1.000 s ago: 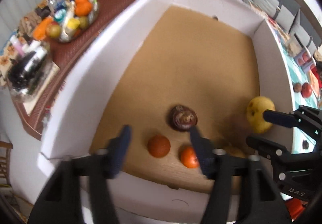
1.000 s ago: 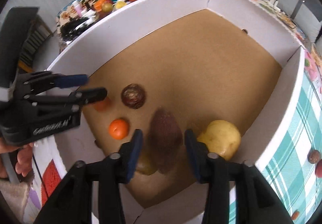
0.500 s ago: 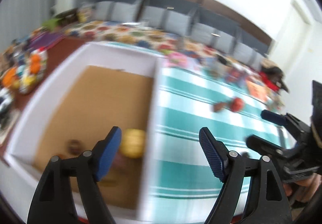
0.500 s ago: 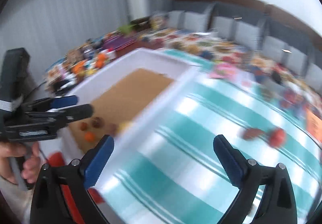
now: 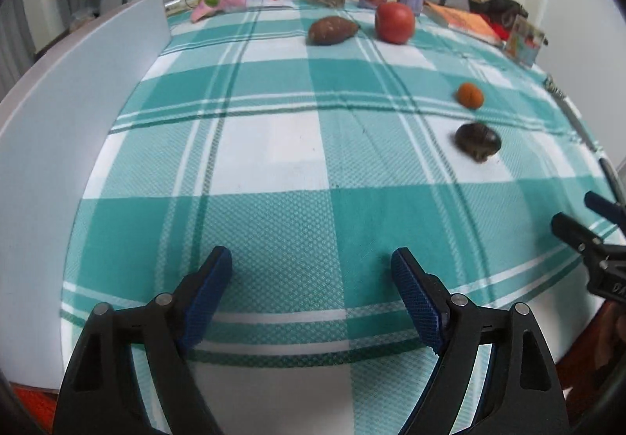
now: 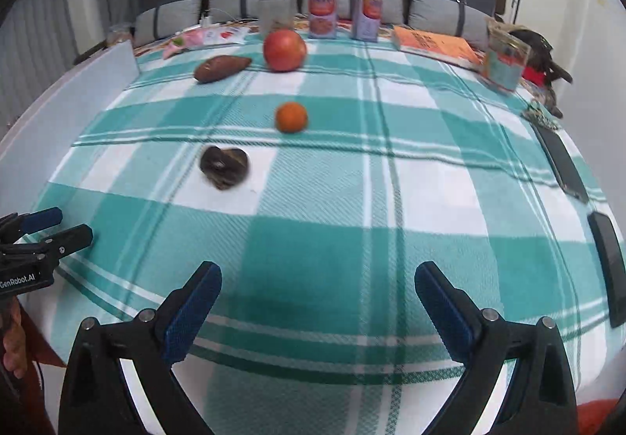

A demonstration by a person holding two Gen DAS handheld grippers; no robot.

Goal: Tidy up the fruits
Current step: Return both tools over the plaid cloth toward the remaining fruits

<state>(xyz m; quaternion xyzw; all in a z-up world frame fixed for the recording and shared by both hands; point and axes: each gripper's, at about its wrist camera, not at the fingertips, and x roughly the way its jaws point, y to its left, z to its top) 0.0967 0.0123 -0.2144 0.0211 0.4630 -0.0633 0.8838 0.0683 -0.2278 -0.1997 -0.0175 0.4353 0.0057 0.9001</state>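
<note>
Right wrist view — dark heart-shaped fruit (image 6: 224, 166) blurred; both grippers gaping, empty, left (image 5: 312, 288) just widened.

Your right gripper (image 6: 317, 302) hangs with jaws wide and empty over the checked cloth (image 6: 391, 200); tangerine (image 6: 291, 117) at twelve o'clock.

The tall white cardboard box wall (image 5: 78, 114) hides its own inside and runs off the left edge, the dark brown rounded fruit (image 6: 224, 166) is smeared by blur, and the two carton labels (image 6: 322, 13) are unreadable.
</note>
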